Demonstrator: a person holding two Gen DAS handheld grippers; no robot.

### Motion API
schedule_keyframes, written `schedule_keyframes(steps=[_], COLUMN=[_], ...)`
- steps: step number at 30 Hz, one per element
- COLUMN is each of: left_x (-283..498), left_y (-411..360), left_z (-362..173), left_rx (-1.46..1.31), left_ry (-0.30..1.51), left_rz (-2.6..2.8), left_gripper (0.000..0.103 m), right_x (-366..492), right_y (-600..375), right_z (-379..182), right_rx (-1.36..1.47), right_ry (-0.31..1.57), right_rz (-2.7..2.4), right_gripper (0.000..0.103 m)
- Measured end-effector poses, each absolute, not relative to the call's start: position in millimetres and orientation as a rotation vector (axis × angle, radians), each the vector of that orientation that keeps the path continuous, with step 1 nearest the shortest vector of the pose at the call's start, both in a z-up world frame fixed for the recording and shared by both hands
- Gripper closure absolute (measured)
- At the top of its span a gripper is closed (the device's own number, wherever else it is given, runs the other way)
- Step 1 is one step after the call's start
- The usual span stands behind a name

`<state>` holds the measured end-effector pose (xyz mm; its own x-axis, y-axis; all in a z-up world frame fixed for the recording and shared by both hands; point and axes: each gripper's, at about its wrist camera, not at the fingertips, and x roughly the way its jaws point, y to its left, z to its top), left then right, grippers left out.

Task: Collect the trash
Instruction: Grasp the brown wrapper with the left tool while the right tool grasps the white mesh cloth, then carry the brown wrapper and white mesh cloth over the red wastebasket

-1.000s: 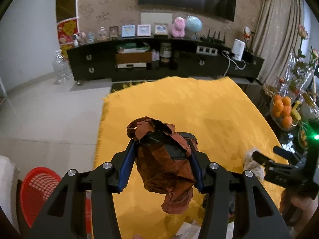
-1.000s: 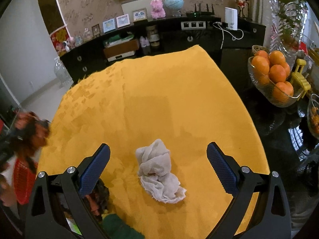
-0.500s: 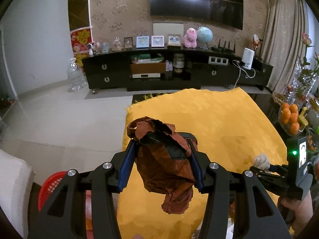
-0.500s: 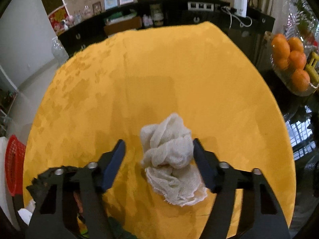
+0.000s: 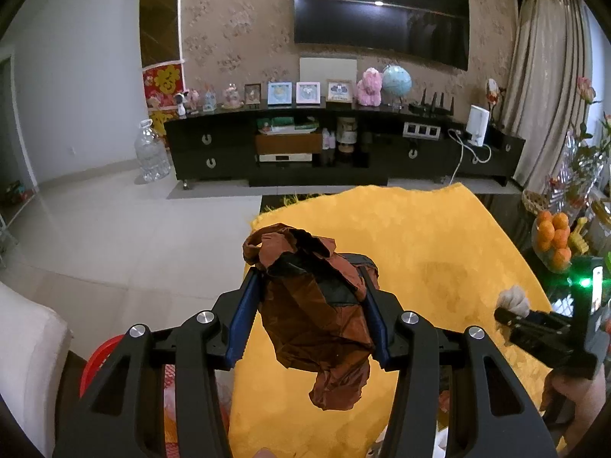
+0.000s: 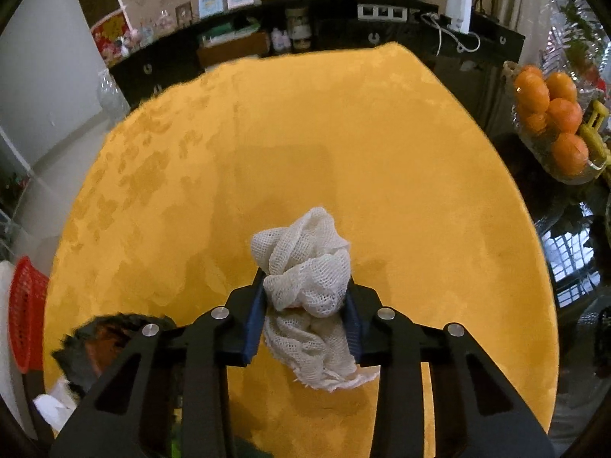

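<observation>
Left tool (image 5: 311,305) clamped on crumpled brown wrapper (image 5: 317,320), held above the near left corner of the desk (image 5: 439,236); loose tail of wrapper hanging below the pads. Red basket (image 5: 101,358) low beside the desk's left edge, partly hidden behind the tool body. White cushion (image 5: 26,355) just left of basket.

Right tool (image 6: 305,305) pressed shut on white mesh cloth (image 6: 309,267), near the near edge of the desk on the yellow cover (image 6: 343,145); lower fold of cloth trailing onto the cover. Dark crumpled scrap (image 6: 110,332) and white paper (image 6: 53,404) at near left corner, partly blocked by the tool frame.

Middle of desk bare yellow. Bowl of oranges (image 6: 553,126) off the right edge on dark glass.

Beyond far edge: tiled floor (image 5: 114,229), black TV cabinet (image 5: 343,145) with frames, pink plush, globe; clear water jug (image 5: 151,152) at its left end; television (image 5: 382,19) on wall; curtain (image 5: 546,76) far right.
</observation>
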<state>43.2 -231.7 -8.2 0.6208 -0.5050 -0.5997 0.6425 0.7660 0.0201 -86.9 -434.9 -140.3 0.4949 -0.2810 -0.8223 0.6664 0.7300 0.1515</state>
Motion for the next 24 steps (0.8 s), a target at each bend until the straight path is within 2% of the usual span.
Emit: schedule_keyframes(steps=[10, 24], left_x=[37.5, 33.6], left_y=[-217.7, -164.9], left_z=[12.8, 38.6], left_rx=[0.219, 0.188], left_ry=[0.559, 0.51], left_rz=[-0.649, -0.578], left_gripper=[0.055, 0.055], right_x=[-97.4, -85.9], right_y=[-421.5, -384.7], right_z=[-76.0, -25.8], right_rx=[0.477, 0.435], right_ry=[0.697, 0.595], right_rz=[-0.584, -0.492], right_gripper=[0.069, 0.069])
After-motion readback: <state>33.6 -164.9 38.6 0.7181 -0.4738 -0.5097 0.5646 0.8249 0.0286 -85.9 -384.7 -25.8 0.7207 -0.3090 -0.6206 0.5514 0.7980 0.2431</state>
